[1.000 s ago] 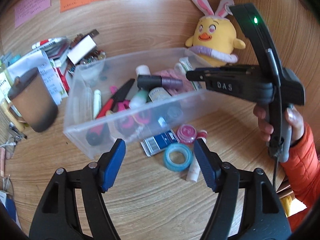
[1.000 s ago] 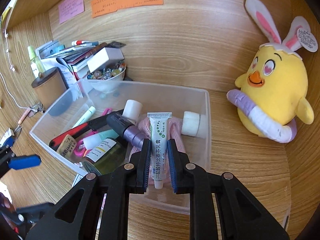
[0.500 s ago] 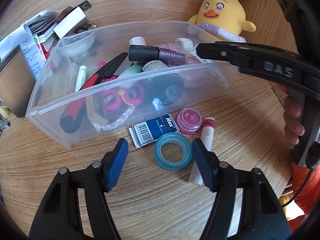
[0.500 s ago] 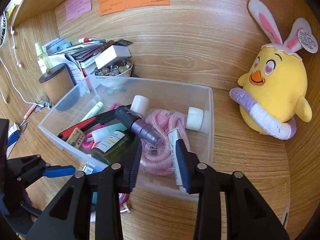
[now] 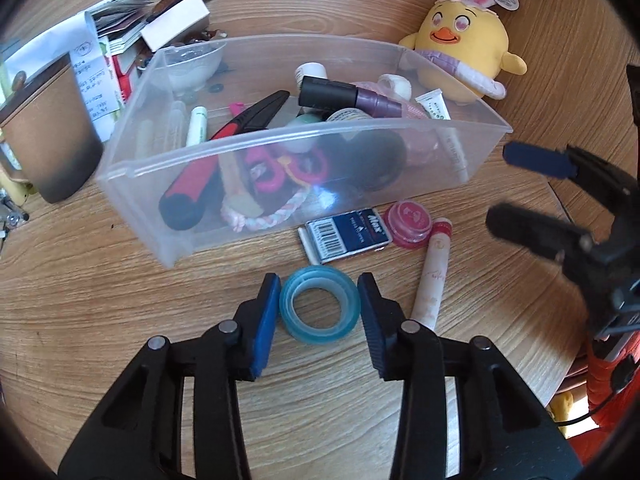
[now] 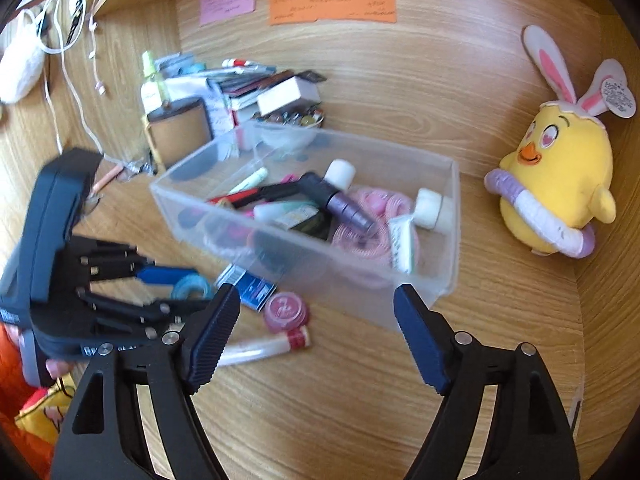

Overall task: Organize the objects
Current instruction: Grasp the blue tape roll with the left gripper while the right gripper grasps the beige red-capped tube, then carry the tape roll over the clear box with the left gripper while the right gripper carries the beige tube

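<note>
Left gripper (image 5: pixel 319 309) low over wooden desk (image 5: pixel 120 300), jaws closing around blue ring-shaped tape roll (image 5: pixel 319 309); roll flat on desk between pads, contact not clear. Clear plastic bin (image 5: pixel 476 160) at 12 o'clock of roll, crowded with small items. Dark blue card pack (image 5: pixel 348 236), round pink jar (image 5: pixel 409 223), white tube (image 5: pixel 433 276) near 1–2 o'clock. Right gripper (image 6: pixel 317 338) empty, jaws spread and opening, just before bin's near corner.

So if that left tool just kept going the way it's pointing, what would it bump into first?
Most likely the blue tape roll: it already lies between the closing fingers of the left tool, on the wooden desk. Beyond it lie the dark blue card packet and the clear bin.
</note>
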